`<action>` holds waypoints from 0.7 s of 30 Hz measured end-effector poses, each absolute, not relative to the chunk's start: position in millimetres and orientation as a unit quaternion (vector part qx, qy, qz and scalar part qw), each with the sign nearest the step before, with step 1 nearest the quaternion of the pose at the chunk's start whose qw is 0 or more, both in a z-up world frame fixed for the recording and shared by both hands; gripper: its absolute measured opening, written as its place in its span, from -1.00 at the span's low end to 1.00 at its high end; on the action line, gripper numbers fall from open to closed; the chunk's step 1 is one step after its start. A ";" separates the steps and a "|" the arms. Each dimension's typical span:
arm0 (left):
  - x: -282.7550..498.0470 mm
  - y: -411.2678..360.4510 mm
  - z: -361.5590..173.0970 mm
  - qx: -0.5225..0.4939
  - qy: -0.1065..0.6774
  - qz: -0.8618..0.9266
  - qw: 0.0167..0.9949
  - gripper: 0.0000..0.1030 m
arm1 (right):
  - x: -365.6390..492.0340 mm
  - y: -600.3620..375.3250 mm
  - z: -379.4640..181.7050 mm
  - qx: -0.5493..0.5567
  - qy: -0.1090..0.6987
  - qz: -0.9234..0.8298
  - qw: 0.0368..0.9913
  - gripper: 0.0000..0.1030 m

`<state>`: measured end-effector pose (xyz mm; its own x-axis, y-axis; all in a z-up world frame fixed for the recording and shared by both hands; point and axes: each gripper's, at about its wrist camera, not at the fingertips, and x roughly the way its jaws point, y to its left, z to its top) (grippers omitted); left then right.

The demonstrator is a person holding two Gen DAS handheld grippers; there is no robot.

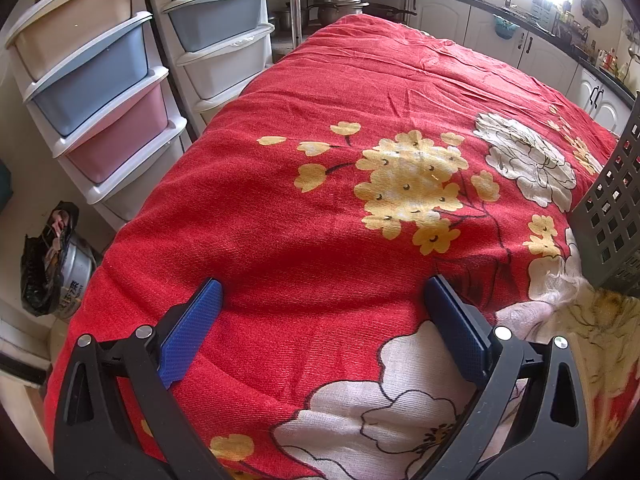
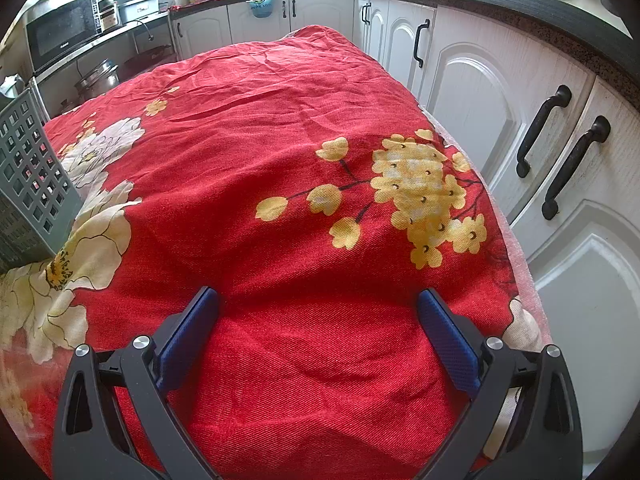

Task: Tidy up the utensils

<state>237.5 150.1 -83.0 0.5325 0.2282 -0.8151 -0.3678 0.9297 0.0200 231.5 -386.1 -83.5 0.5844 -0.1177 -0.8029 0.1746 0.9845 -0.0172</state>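
Here, both grippers held over a table draped in a red floral tablecloth (image 1: 320,80), nothing between the fingers of either one.

Left gripper (image 1: 324,292): jaws spread wide, blue pads (image 1: 192,328) apart, empty, hovering above the near edge of the tablecloth over a white flower print.

Right gripper (image 2: 318,304): likewise spread wide, blue pads (image 2: 448,340) parted, empty, poised over plain red cloth near the tablecloth's front edge.

Grey perforated utensil basket (image 1: 612,204) standing on the tablecloth, just right of the left gripper in the left wrist view, at the left edge of the right wrist view; between the two grippers, touching neither. Contents not visible from either camera. No loose utensils to be seen on the tablecloth.

Left of the tablecloth: stacked plastic drawer units (image 1: 96,92) in beige, blue, pink and grey. Beyond its far end: metal pots (image 1: 340,0) on a low shelf, a microwave (image 2: 60,32) above them. Right of the tablecloth: white kitchen cabinets (image 2: 500,120) with black handles under a dark countertop.
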 end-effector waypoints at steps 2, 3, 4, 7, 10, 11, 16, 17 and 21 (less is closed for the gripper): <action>237.6 149.9 -83.1 -0.077 0.452 0.171 0.872 0.81 | 232.0 -385.9 -83.6 0.032 0.448 -0.082 0.889 0.89; 237.1 150.4 -83.1 -0.077 0.452 0.171 0.872 0.81 | 230.2 -386.3 -83.7 0.032 0.448 -0.082 0.889 0.89; 237.8 149.8 -83.1 -0.077 0.452 0.171 0.872 0.81 | 231.5 -386.2 -83.5 0.032 0.448 -0.082 0.890 0.89; 237.4 150.1 -83.0 -0.077 0.452 0.171 0.872 0.81 | 232.5 -385.9 -83.5 0.032 0.448 -0.082 0.889 0.89; 237.5 150.1 -83.0 -0.077 0.452 0.171 0.872 0.82 | 230.3 -386.3 -83.7 0.032 0.448 -0.082 0.889 0.89; 237.1 150.5 -82.9 -0.077 0.452 0.171 0.872 0.81 | 232.2 -385.9 -83.5 0.032 0.448 -0.082 0.889 0.89; 237.5 150.0 -83.0 -0.077 0.452 0.171 0.872 0.81 | 230.6 -386.2 -83.7 0.032 0.448 -0.082 0.889 0.89; 237.0 150.5 -83.0 -0.077 0.452 0.171 0.872 0.81 | 231.0 -386.0 -83.6 0.032 0.448 -0.082 0.889 0.89; 237.3 150.2 -83.0 -0.077 0.452 0.171 0.872 0.81 | 229.2 -386.4 -83.7 0.032 0.449 -0.082 0.889 0.89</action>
